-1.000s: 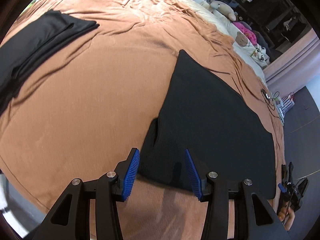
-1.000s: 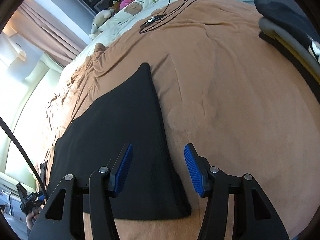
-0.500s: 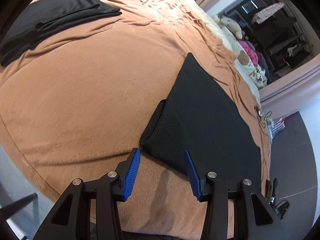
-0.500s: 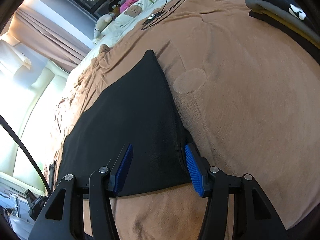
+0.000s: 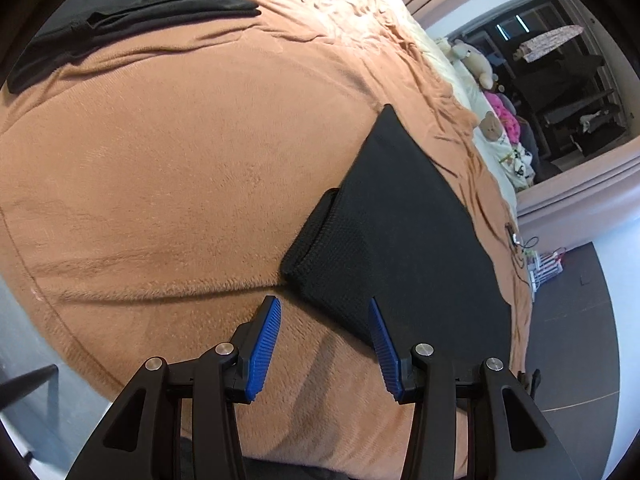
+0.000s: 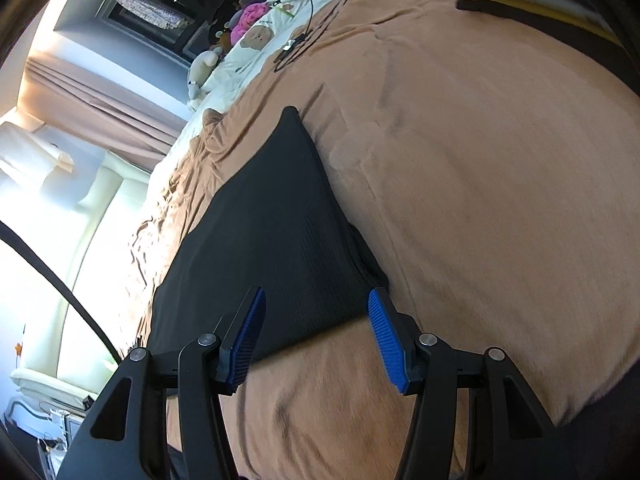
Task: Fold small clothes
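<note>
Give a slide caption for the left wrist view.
Open left tongs poised at the near corner of a flat black knit garment on a tan fleece blanket.

Bed with tan blanket (image 5: 168, 168) fills frame. Pink curtains (image 6: 100, 108) at 10 o'clock, bright window (image 6: 48, 208) at 9, dark floor (image 5: 568, 344) at 4 in the left view.

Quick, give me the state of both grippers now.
Left gripper: open, holding nothing, at the near corner of the flat black knit garment.
Right gripper: open, holding nothing, at that garment's other near corner.
</note>
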A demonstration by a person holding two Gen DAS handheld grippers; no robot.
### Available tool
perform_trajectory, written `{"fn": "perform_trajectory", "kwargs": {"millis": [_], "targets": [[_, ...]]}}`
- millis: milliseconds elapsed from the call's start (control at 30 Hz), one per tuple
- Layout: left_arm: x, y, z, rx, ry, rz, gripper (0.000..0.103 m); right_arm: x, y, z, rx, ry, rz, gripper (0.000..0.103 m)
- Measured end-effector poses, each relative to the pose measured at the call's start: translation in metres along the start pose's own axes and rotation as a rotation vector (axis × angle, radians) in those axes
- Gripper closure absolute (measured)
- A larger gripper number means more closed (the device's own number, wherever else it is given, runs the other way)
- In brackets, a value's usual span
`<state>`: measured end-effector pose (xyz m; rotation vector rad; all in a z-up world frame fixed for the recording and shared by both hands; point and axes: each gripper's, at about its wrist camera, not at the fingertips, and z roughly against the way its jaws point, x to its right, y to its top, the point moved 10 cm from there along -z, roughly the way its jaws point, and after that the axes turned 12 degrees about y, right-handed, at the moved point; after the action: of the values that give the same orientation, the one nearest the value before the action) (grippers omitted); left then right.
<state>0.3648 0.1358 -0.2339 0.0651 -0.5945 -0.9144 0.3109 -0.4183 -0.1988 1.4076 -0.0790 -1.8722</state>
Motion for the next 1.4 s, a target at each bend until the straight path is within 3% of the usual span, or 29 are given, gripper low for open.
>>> {"fn": "perform_trajectory", "kwargs": {"millis": [133,533,633,767,800,867,1100,1400], "targets": [[-0.003,-0.004,-0.011,-0.012,0.006,0.022,0.065,0.008,-0.008,0.002,-0.026,0.020,-0.038,0.051],[-0.005,0.005,-0.018,0.008,0.005,0.129,0.071,0.017,0.003,-0.015,-0.016,0.033,-0.095,0.054],[-0.008,0.006,-0.020,0.017,0.028,0.149,0.086,0.016,0.005,-0.021,-0.008,0.026,-0.089,0.056],[-0.014,0.008,-0.021,0.014,-0.017,0.198,0.099,0.017,0.004,-0.027,-0.021,-0.010,-0.072,0.092],[-0.015,0.008,-0.019,0.020,-0.022,0.201,0.099,0.017,0.003,-0.028,-0.029,-0.003,-0.081,0.098],[-0.014,0.010,-0.012,0.043,-0.015,0.197,0.099,0.017,0.004,-0.026,-0.035,0.007,-0.087,0.101],[-0.003,0.014,0.018,0.086,-0.082,0.182,0.100,-0.009,0.009,-0.007,-0.003,0.024,-0.017,0.103],[-0.023,0.000,0.044,0.087,-0.140,0.220,0.100,-0.014,-0.018,0.013,-0.057,0.008,0.005,0.103]]}}
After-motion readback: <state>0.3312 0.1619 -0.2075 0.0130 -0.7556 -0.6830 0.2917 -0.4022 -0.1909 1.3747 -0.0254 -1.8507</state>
